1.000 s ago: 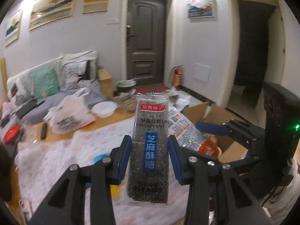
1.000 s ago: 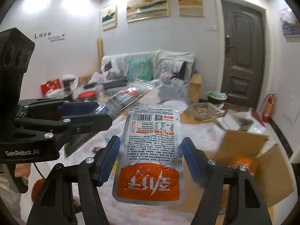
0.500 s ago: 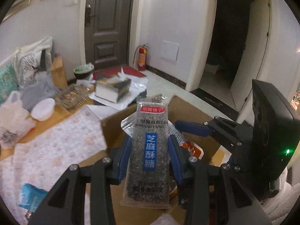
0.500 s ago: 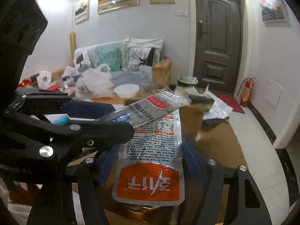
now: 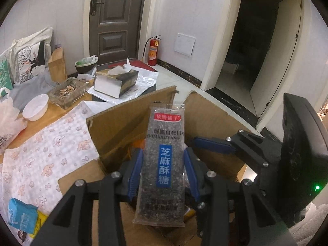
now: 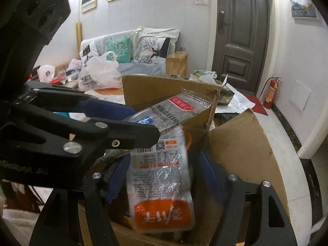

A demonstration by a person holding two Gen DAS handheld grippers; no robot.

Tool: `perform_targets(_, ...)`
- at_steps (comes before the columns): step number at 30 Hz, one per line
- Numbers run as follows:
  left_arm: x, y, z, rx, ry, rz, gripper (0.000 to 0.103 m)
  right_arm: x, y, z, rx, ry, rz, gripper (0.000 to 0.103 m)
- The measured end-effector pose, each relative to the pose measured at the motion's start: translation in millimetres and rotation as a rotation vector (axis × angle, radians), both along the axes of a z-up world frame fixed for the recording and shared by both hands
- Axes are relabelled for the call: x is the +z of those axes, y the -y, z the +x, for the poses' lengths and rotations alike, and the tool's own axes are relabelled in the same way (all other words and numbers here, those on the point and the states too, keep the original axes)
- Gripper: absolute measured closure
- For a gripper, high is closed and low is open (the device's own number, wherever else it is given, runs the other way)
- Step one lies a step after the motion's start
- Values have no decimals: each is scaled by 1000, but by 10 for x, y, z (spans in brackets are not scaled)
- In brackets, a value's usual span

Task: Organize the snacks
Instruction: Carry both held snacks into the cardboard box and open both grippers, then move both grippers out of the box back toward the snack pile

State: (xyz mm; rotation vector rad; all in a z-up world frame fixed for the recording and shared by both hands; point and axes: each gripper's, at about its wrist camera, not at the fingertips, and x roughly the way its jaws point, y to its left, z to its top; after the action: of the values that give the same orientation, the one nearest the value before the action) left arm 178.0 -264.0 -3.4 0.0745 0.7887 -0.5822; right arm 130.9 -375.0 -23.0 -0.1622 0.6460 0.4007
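Hand-held gripper [image 6: 162, 176] opening, blurred orange pouch [image 6: 162, 186] between.

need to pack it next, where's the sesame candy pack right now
The sesame candy pack is clamped in the left gripper, held over the open cardboard box, beside the right gripper.

Both grippers are matte black plastic, with angular open-framed arms fastened by round silver screws. The left gripper [image 5: 163, 172] has blue pads lining its fingers [image 5: 134, 174]. The right gripper [image 6: 162, 176] has matching blue pads; its boxy black body carries a small green light [image 5: 317, 187].
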Motion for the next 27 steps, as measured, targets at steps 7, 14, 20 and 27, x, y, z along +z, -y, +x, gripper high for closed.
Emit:
perform_targets(7,-57,-5,39,3,-20,2,62,11,-8,-103,5,1,-30,33)
perform_targets(14,2,-109,21,23,-5,-6,56,87,25,-160,-2,12,-21,32)
perform_targets(20,-127,-191,20,39,-38,32,57,106,4,-166,-4,14,-23,32)
perform_targets(27,-316,-271,-21,18,-95,14,61,66,36,-183,-17,8,-35,32)
